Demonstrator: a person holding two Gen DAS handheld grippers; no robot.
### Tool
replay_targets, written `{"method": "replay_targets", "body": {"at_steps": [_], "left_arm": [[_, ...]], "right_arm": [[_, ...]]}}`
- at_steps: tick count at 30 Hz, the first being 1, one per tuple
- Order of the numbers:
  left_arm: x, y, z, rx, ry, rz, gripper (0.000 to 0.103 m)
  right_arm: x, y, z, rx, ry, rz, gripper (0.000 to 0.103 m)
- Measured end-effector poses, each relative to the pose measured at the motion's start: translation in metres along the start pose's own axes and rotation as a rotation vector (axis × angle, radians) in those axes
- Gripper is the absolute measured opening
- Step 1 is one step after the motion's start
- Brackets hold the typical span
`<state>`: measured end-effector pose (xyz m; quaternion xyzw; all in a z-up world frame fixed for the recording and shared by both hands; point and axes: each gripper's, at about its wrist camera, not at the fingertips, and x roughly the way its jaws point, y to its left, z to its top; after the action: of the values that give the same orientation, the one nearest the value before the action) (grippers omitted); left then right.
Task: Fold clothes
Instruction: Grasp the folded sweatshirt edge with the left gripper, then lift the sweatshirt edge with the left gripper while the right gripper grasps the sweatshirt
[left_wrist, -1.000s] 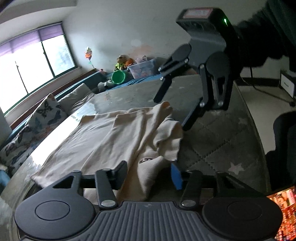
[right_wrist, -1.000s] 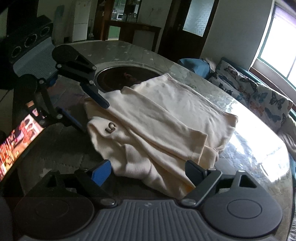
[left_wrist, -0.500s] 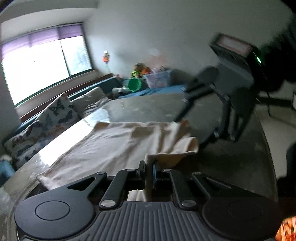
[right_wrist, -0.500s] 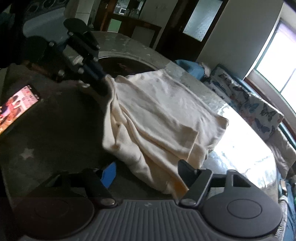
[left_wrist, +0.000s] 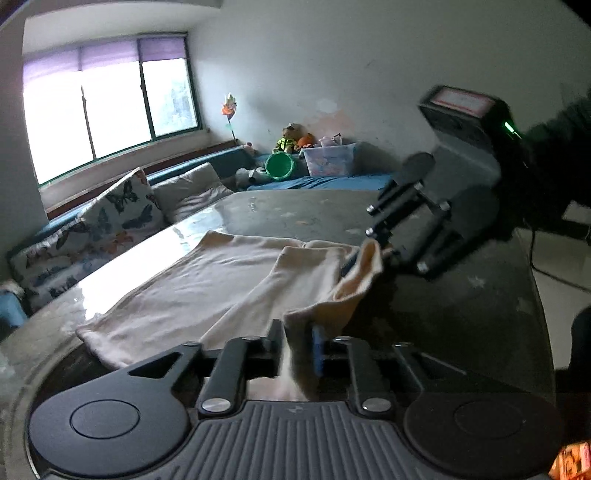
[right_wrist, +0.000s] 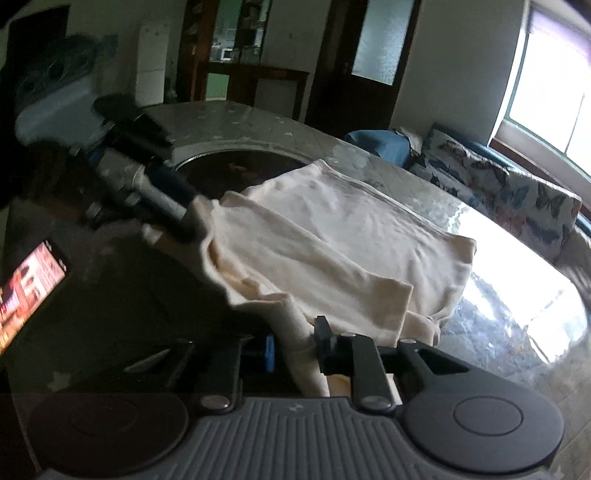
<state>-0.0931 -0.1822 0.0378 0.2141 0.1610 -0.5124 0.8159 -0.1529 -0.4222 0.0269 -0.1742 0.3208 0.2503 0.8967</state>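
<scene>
Covering most of the scene, a round glossy table (right_wrist: 517, 295) is bearing a cream garment (left_wrist: 207, 284), spread from centre toward nine o'clock. A butterfly-print cushion (left_wrist: 122, 214) is lying beyond it at ten o'clock. A lit phone screen (right_wrist: 29, 288) is lying at eight o'clock. The left gripper (left_wrist: 298, 347) is being opened, cloth between its fingers; the right gripper (right_wrist: 293, 345) is being closed on a bunched fold.

Left gripper (left_wrist: 297, 341), jaws opening, straddles cream garment (left_wrist: 221, 284).
</scene>
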Motion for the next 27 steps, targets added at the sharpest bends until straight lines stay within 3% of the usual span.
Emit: {"method": "replay_targets", "body": {"at_steps": [5, 10, 15, 16, 17, 23, 27], "left_arm": [[-0.008, -0.014, -0.01, 0.05, 0.014, 0.016, 0.049], [-0.002, -0.024, -0.017, 0.108, 0.034, 0.02, 0.058], [0.006, -0.023, -0.018, 0.117, 0.05, 0.052, 0.058], [0.007, -0.022, -0.019, 0.12, 0.058, 0.051, 0.055], [0.009, -0.022, -0.019, 0.124, 0.066, 0.051, 0.045], [0.011, -0.016, -0.022, 0.112, 0.102, 0.047, 0.01], [0.001, -0.016, -0.018, 0.101, 0.082, 0.041, 0.007]], "right_arm": [[-0.004, -0.007, 0.005, 0.059, -0.012, 0.013, 0.017], [-0.005, -0.011, 0.011, 0.097, -0.022, 0.017, 0.017], [-0.007, -0.014, 0.013, 0.115, -0.023, 0.014, 0.017], [-0.006, -0.014, 0.013, 0.117, -0.024, 0.014, 0.017], [-0.006, -0.014, 0.013, 0.117, -0.025, 0.014, 0.017], [-0.006, -0.011, 0.011, 0.111, -0.026, 0.013, 0.014], [-0.014, -0.005, 0.008, 0.103, -0.045, 0.008, 0.012]]}}
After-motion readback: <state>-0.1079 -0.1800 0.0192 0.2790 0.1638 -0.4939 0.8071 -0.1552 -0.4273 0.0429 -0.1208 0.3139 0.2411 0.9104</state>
